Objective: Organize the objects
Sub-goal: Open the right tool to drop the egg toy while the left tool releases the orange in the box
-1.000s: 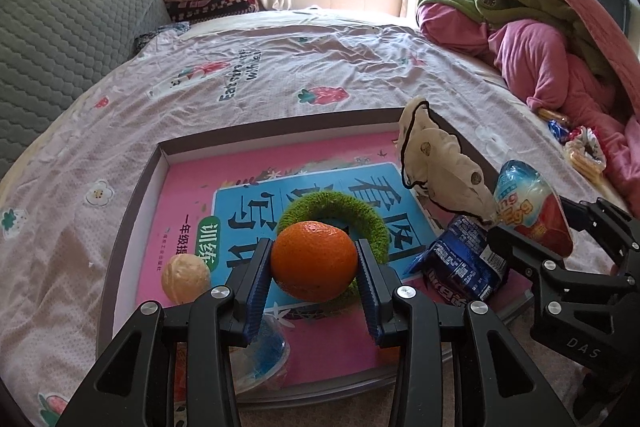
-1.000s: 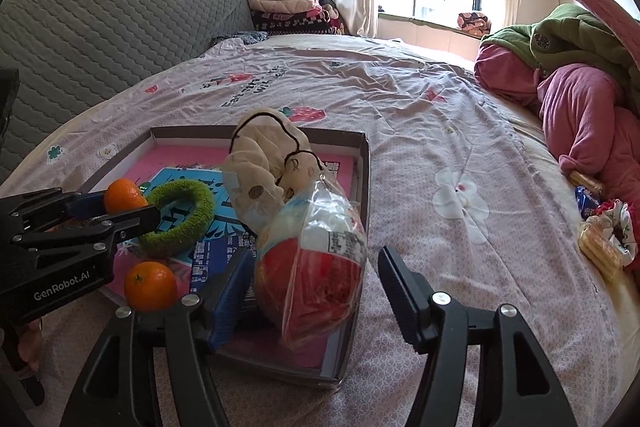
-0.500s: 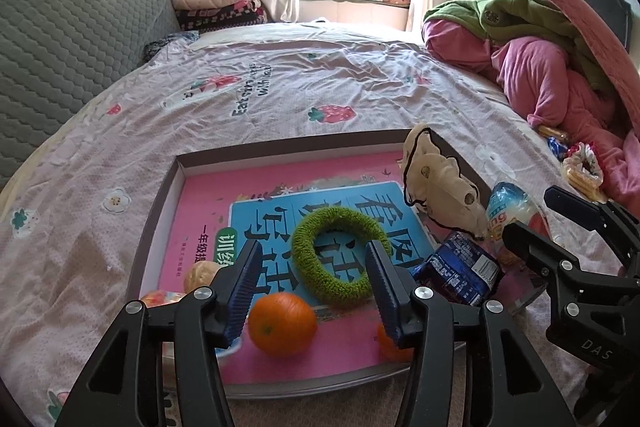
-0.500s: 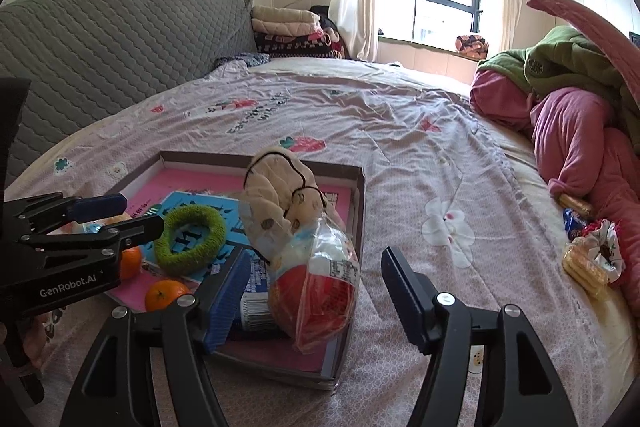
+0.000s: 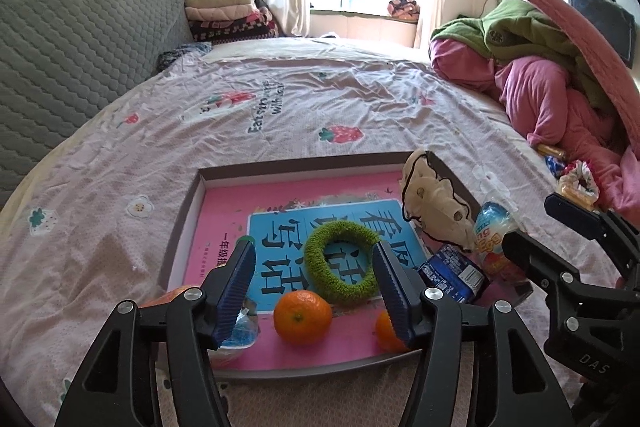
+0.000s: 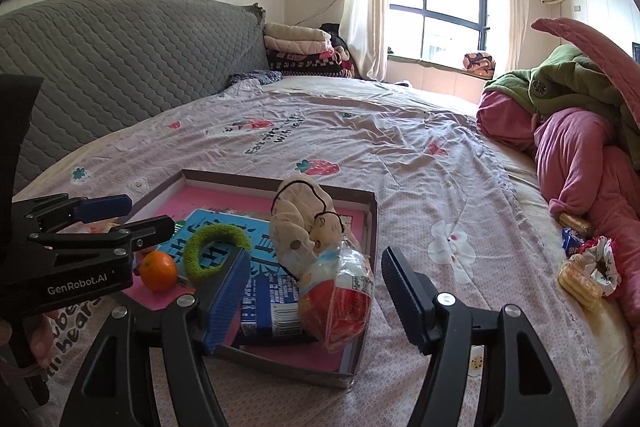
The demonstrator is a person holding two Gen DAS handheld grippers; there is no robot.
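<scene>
A grey-rimmed tray (image 5: 304,161) on the bed holds a pink book, a green fuzzy ring (image 5: 342,261), a cream plush (image 5: 434,207), a blue packet (image 5: 454,273) and a bagged red-and-white snack (image 6: 340,299). A mandarin (image 5: 303,315) lies on the book near the front rim. My left gripper (image 5: 313,255) hangs above it, jaws opening, pads touching nothing. A second mandarin (image 5: 384,331) peeks from behind the left gripper's right finger. My right gripper (image 6: 316,259) stands open above the bagged snack, clear of it. Each gripper shows in the other's view, the right one (image 5: 532,223) and the left one (image 6: 146,215).
Loose snack packs (image 6: 580,275) lie on the sheet to the right, beside a heap of pink and green bedding (image 5: 552,79). A grey quilted headboard (image 5: 60,59) runs along the left, with folded blankets (image 5: 224,15) at its far end. Flowered sheet stretches beyond the tray.
The left jaws widened and let go of the mandarin, which now rests on the book. Both grippers drew back and upward, so the tray looks smaller and lower.
</scene>
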